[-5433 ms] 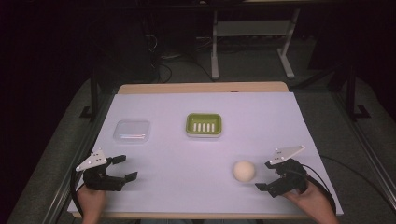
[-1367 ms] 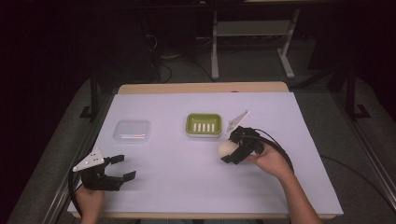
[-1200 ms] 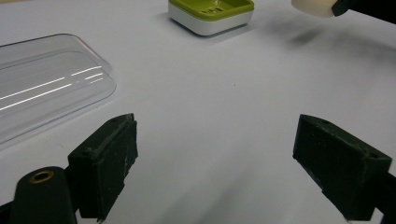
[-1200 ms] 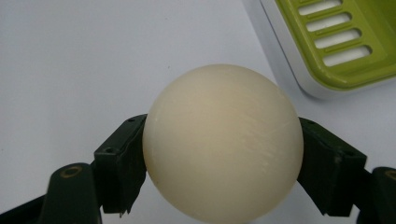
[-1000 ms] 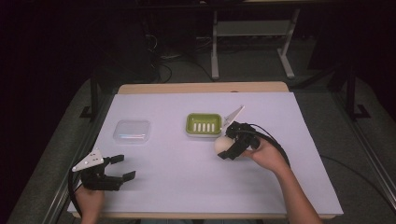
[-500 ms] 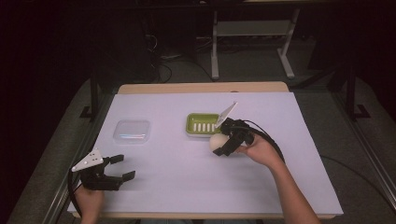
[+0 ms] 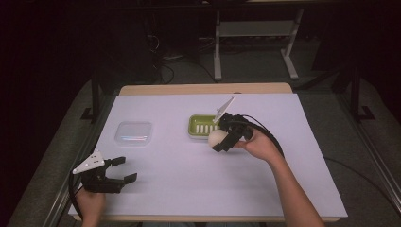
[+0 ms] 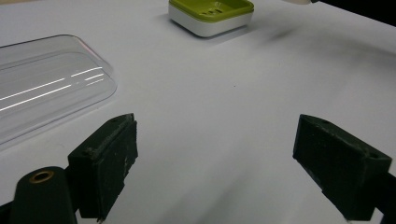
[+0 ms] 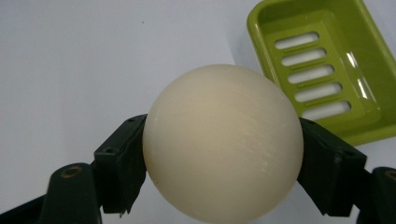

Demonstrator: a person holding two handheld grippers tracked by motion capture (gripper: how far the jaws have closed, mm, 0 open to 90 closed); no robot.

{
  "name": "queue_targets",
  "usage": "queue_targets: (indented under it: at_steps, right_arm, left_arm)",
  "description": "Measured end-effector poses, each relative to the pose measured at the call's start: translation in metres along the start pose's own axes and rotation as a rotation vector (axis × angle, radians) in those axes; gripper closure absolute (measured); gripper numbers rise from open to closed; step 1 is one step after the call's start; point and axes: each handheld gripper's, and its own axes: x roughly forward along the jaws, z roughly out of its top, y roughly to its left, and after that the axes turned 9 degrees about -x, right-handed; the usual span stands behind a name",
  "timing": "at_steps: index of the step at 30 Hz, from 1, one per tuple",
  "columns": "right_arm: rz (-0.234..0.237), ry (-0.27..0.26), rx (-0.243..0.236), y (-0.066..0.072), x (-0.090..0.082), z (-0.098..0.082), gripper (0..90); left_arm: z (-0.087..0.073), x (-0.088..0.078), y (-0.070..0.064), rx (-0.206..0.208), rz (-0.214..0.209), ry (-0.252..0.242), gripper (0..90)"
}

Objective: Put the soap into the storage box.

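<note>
White paper is spread over the wooden table (image 7: 142, 90), which is surrounded by a dark room with a metal rack frame (image 7: 255, 38) seen beyond its far edge.

Toward the left of the table, a clear rectangular plastic lid (image 7: 134, 133) is laid flat; in the left gripper view the same lid (image 8: 42, 88) is seen at the left, just ahead of the jaws. Near the middle, a lime-green rectangular soap dish with a slotted insert and white base (image 7: 202, 126) is set on the paper, and it is also seen at the top of the left gripper view (image 8: 211, 14) and at the upper right of the right gripper view (image 9: 322, 60).

A smooth cream-coloured ball (image 7: 216, 138) is gripped by the right claw (image 7: 222, 139), held just beside the near right corner of the dish and raised above the paper. In the right gripper view the ball (image 9: 223, 142) is pressed on both sides between the two black jaws of the right claw (image 9: 224, 172).

At the near left corner of the table, the left claw (image 7: 122, 170) is held low by a hand (image 7: 90, 203), its jaws spread wide apart with nothing between them, as is confirmed in the left gripper view (image 8: 229, 172), where bare paper lies between the jaws.
</note>
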Motion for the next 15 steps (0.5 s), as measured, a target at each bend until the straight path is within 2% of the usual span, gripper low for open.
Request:
queue_targets:
  at_steps: [10, 15]
  right_arm:
    - [-0.001, 0.001, -0.013, -0.015, 0.002, 0.017, 23.2]
    - [0.003, -0.005, -0.004, -0.021, 0.003, 0.022, 23.3]
  left_arm:
    - [0.000, -0.001, 0.000, -0.005, 0.001, -0.001, 13.3]
    - [0.000, -0.001, 0.001, -0.006, 0.000, -0.007, 13.3]
